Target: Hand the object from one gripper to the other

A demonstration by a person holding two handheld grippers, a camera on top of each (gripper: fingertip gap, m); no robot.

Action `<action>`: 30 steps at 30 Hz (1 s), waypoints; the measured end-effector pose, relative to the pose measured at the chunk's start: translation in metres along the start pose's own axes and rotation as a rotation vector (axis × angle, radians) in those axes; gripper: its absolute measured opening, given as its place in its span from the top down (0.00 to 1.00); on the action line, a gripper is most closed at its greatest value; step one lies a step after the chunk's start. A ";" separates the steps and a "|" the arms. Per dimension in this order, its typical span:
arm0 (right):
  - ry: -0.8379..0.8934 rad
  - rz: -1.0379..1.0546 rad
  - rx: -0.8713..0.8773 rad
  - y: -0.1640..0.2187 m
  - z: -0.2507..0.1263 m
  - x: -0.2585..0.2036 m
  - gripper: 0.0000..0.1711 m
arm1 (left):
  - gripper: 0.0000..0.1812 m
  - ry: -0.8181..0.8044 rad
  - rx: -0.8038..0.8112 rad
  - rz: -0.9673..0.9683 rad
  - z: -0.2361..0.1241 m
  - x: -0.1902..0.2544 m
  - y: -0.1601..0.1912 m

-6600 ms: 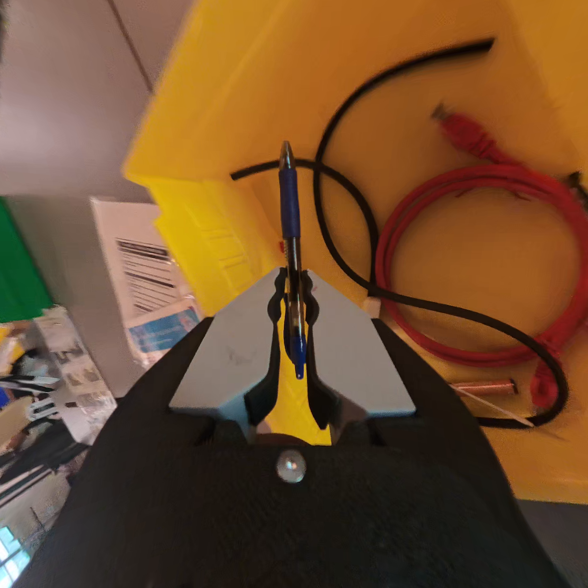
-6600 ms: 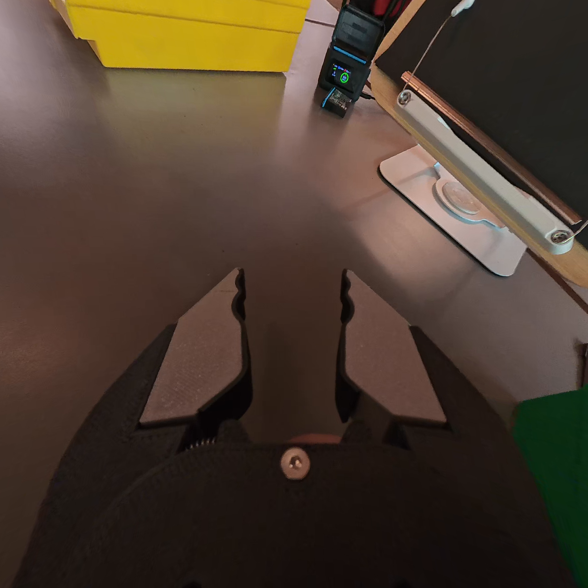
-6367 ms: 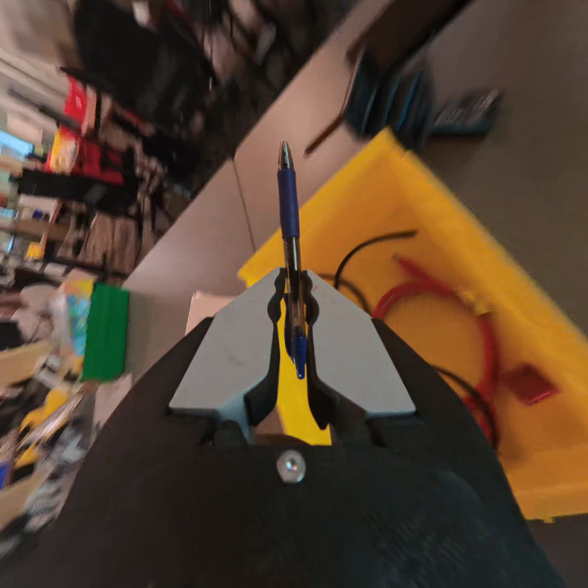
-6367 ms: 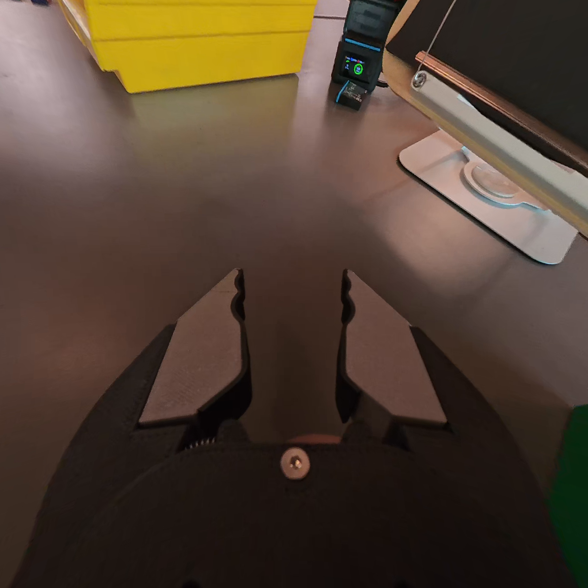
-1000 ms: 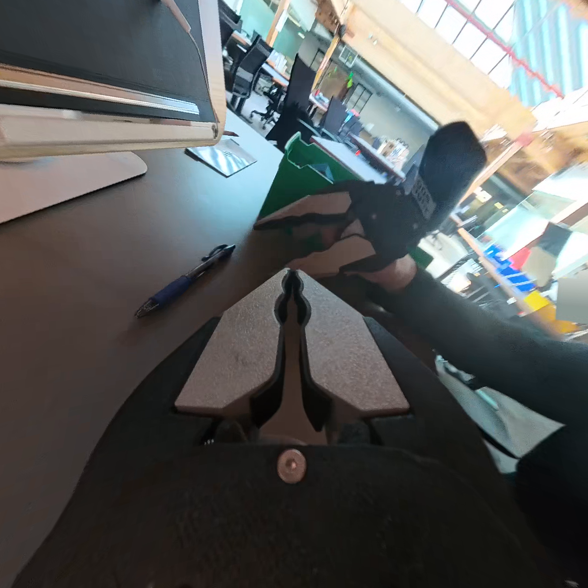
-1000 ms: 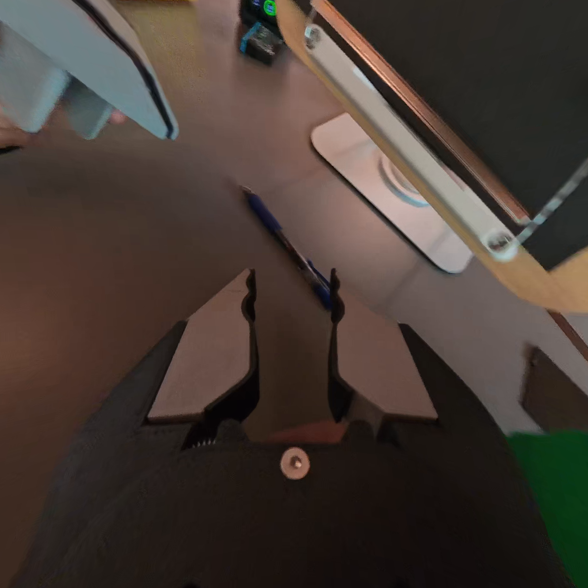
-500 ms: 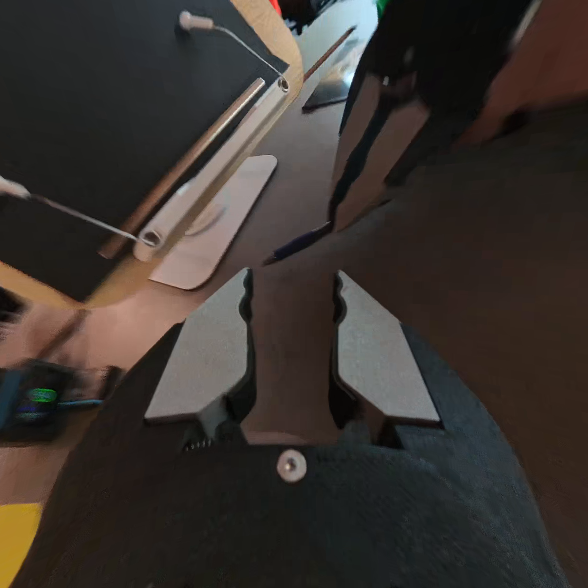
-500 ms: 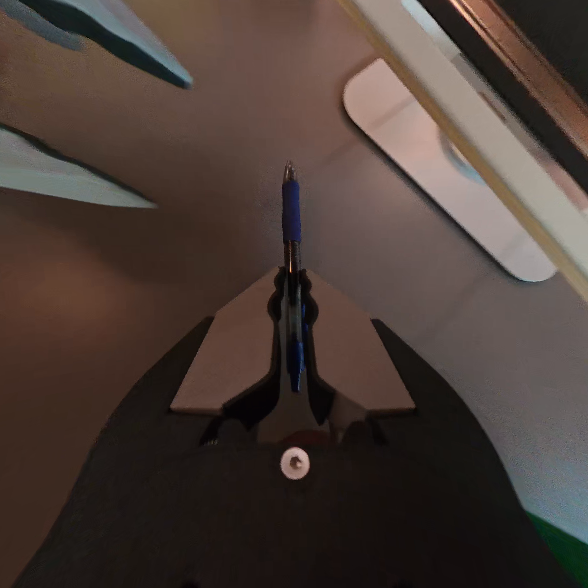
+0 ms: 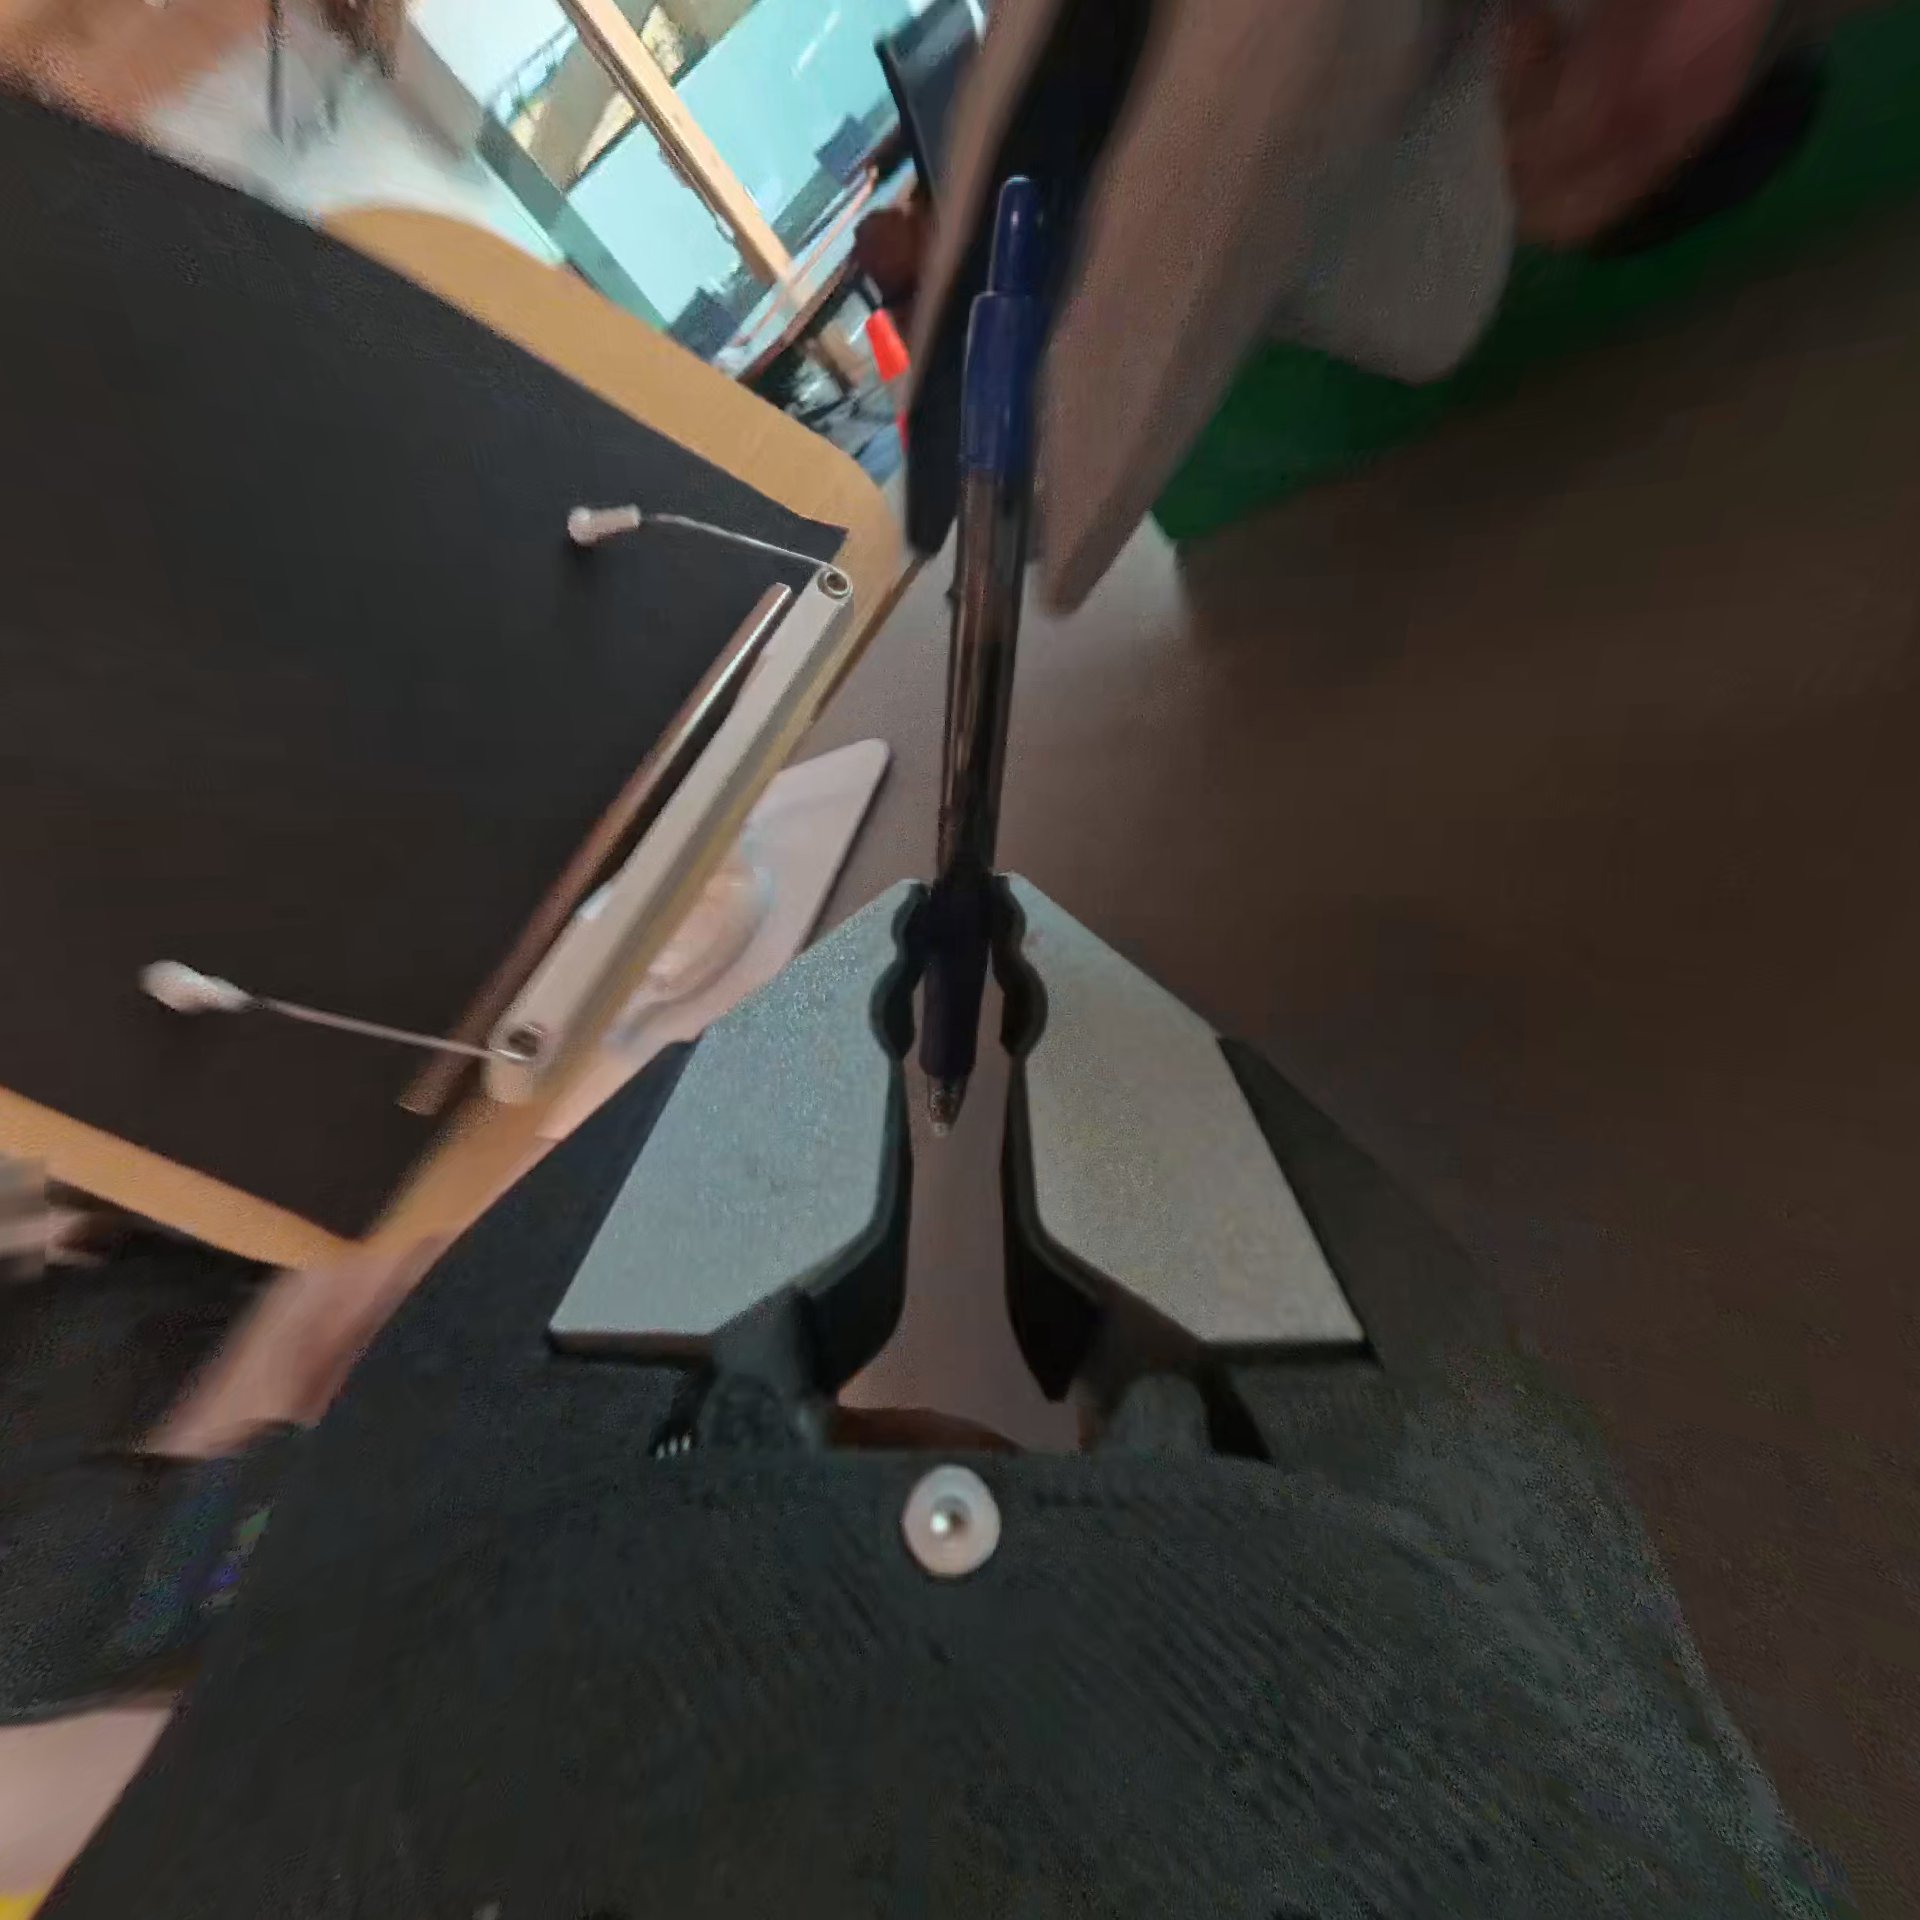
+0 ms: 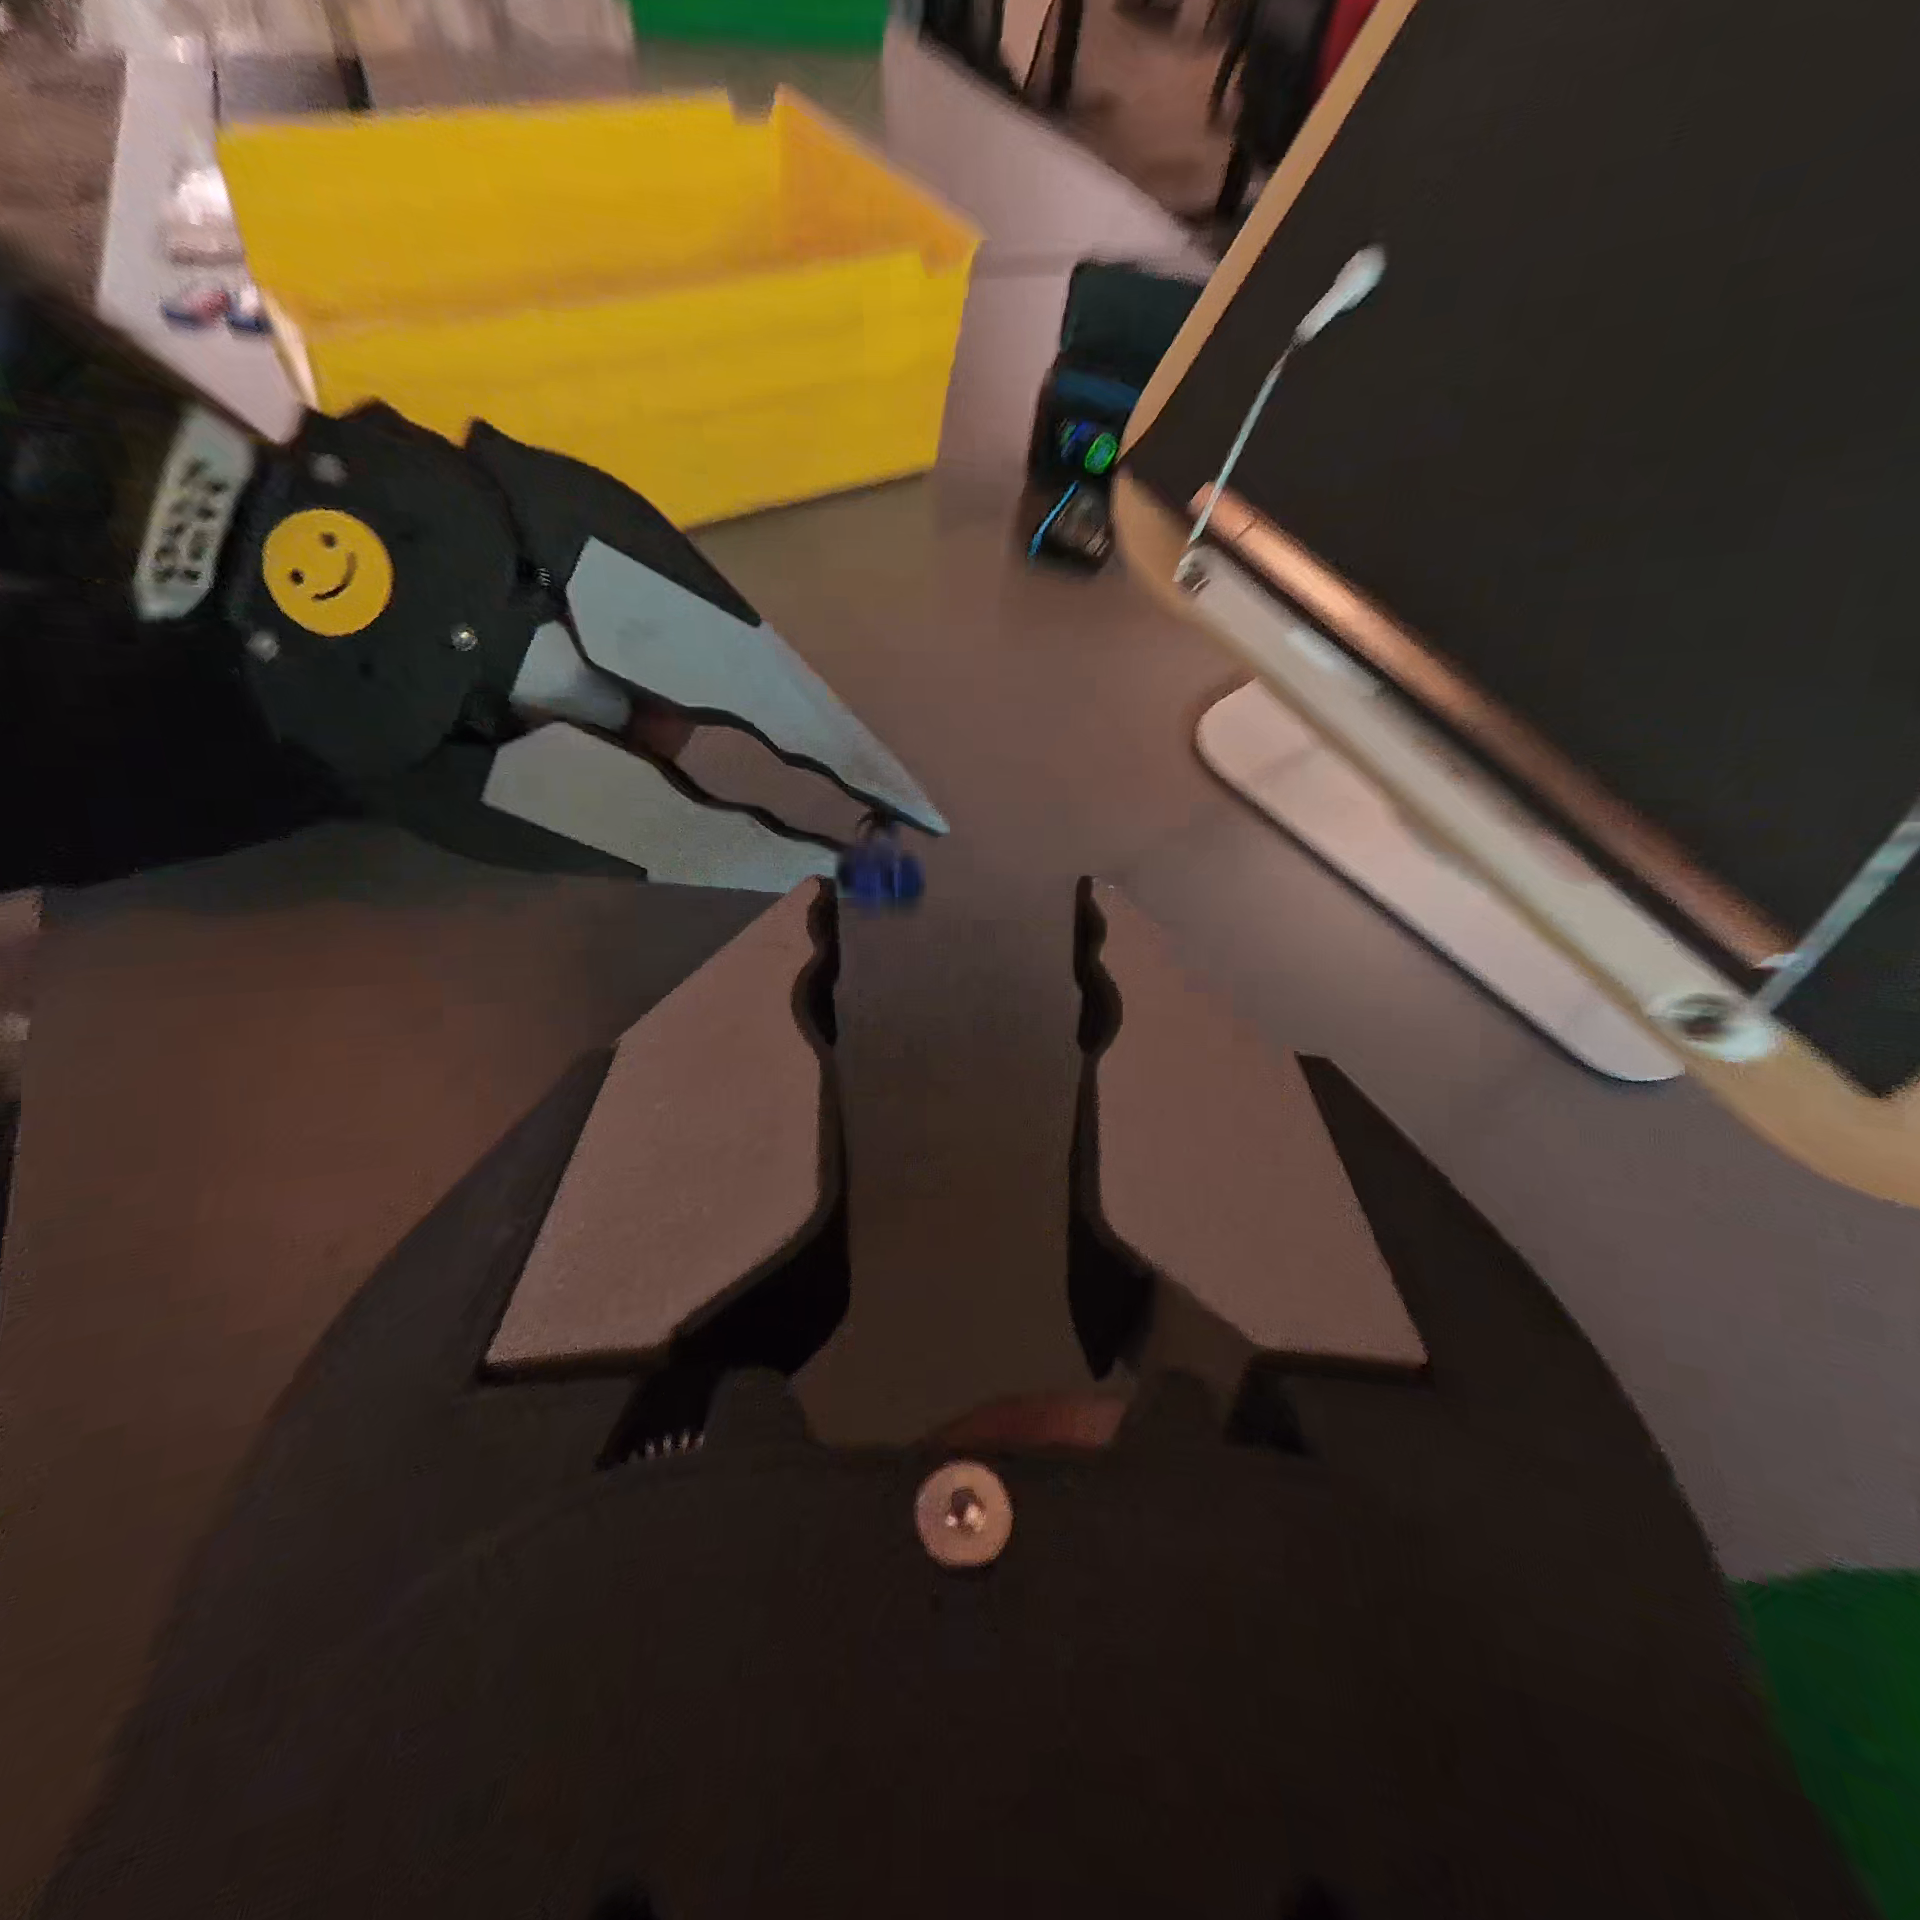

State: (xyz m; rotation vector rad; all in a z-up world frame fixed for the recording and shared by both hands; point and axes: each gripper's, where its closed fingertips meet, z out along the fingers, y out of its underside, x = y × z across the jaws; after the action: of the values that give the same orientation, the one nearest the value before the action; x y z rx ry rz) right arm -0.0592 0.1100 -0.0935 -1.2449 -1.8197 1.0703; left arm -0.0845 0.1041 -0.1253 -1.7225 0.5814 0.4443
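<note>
Pen (image 9: 971, 665) sitting in air above worktop (image 9: 1507, 831), tip end clenched in left gripper (image 9: 951, 940) jaws; clip end reaching up between right gripper (image 10: 956, 904) jaws, which are standing apart, released, grasping nothing. Judgement: handover nearly through; right should be backing straight off along pen axis, left keeping firm pinch. Monitor (image 10: 1558, 416) crowding one side; yellow bin (image 10: 623, 343) near far worktop edge; middle offering open room.

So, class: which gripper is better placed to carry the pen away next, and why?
Left. The left gripper is shut on the pen near its tip, while the right gripper is open and empty, with the pen's end just beyond its fingertips.
</note>
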 end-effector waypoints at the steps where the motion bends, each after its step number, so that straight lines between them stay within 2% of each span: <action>1: 0.020 -0.003 0.051 -0.007 -0.011 0.005 0.73 | 0.95 0.043 0.039 -0.151 -0.002 -0.003 -0.004; 4: -0.014 0.066 0.153 -0.013 -0.029 0.006 0.68 | 0.95 0.168 0.171 -0.547 -0.007 -0.012 -0.017; 6: -0.083 0.125 0.182 -0.010 -0.025 -0.001 0.61 | 0.95 0.259 0.214 -0.644 -0.010 -0.008 -0.024; 8: -0.147 0.159 0.189 -0.010 -0.014 -0.012 0.61 | 0.95 0.342 0.232 -0.646 -0.012 0.007 -0.033; 9: -0.164 0.165 0.200 -0.013 -0.008 -0.016 0.64 | 0.95 0.382 0.230 -0.650 -0.011 0.015 -0.037; 10: -0.177 0.166 0.211 -0.015 -0.003 -0.020 0.71 | 0.95 0.405 0.223 -0.668 -0.010 0.021 -0.040; 11: -0.198 0.153 0.208 -0.015 0.001 -0.026 0.91 | 0.95 0.426 0.225 -0.685 -0.010 0.025 -0.043; 12: -0.200 0.125 0.198 -0.014 0.003 -0.029 0.97 | 0.95 0.441 0.224 -0.696 -0.009 0.028 -0.044; 14: -0.121 0.031 0.186 -0.011 0.003 -0.025 0.97 | 0.92 0.422 0.186 -0.702 -0.006 0.026 -0.037; 16: 0.057 -0.113 0.179 -0.011 -0.001 -0.008 0.97 | 0.76 0.390 0.129 -0.694 -0.004 0.020 -0.025; 19: 0.309 -0.271 0.038 0.004 -0.002 0.020 0.97 | 0.70 0.274 0.129 -0.603 -0.006 0.006 -0.021; 22: 0.412 -0.367 -0.113 0.023 0.008 0.030 0.97 | 0.73 0.250 0.202 -0.593 -0.010 0.006 -0.037; 25: 0.444 -0.480 -0.186 0.029 0.018 0.022 0.97 | 0.73 0.234 0.177 -0.621 -0.005 0.009 -0.039; 27: 0.436 -0.523 -0.194 0.028 0.023 0.012 0.97 | 0.82 0.223 0.164 -0.588 -0.004 0.011 -0.036; 28: 0.429 -0.542 -0.186 0.026 0.024 0.007 0.97 | 0.93 0.223 0.169 -0.570 -0.004 0.012 -0.036; 30: 0.416 -0.561 -0.183 0.024 0.024 0.001 0.97 | 0.96 0.219 0.167 -0.516 -0.006 0.011 -0.033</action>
State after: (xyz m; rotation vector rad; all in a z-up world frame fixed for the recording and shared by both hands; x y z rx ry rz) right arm -0.0710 0.1104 -0.1253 -0.8829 -1.7975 0.3142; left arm -0.0563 0.1025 -0.1042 -1.6923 0.2974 -0.1551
